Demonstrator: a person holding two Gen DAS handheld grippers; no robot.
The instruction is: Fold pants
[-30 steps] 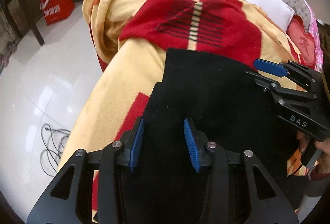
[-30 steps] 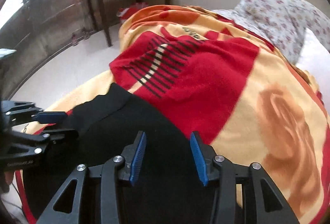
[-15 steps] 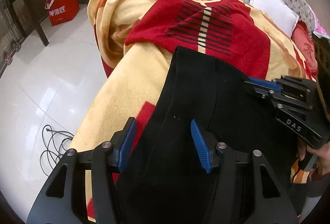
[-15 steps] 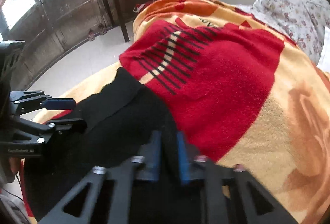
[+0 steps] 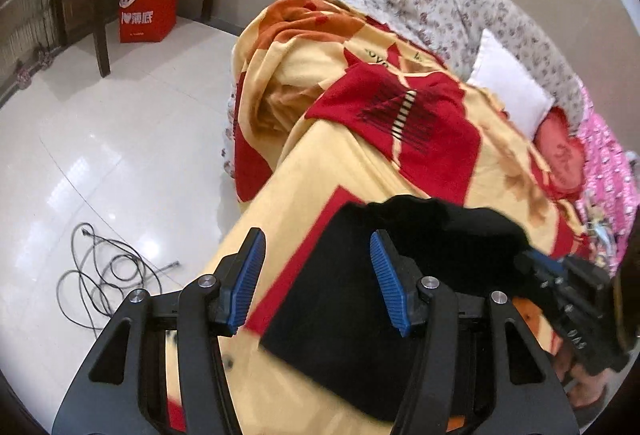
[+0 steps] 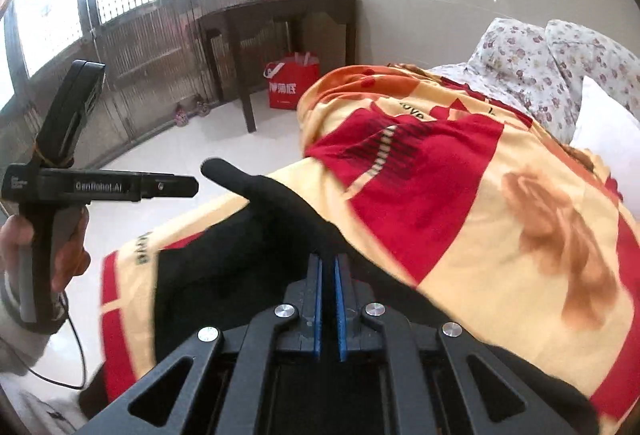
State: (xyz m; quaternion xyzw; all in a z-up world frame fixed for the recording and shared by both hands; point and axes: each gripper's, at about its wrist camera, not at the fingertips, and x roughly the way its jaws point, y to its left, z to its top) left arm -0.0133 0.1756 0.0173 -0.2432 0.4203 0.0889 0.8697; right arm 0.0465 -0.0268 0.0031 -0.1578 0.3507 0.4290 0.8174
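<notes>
Right tongs (image 6: 328, 299) are pinched nearly closed on a bunch of the black pants (image 6: 240, 259), with fabric running up over the tips, so I'd say that side is carrying the cloth over for a fold. Left tongs (image 5: 316, 275) are spread wide with nothing between them, hanging just above the near edge of the pants. My guess is they're free so they can pin or grab the other side next.

Biggest thing here is the bed (image 5: 496, 19), covered in a yellow and red blanket (image 5: 328, 171) that works as the folding surface. The pants sit at the near end of it, part flat and part heaped up where the right side lifts them. Flowery pillows (image 6: 532, 63) and a white one (image 5: 508, 95) are at the far end, well out of the way.

Off the bed there's a dark table (image 6: 280, 15) by the wall, a red bag (image 6: 292, 87) under it, and a loose cable (image 5: 104, 275) on the floor.
</notes>
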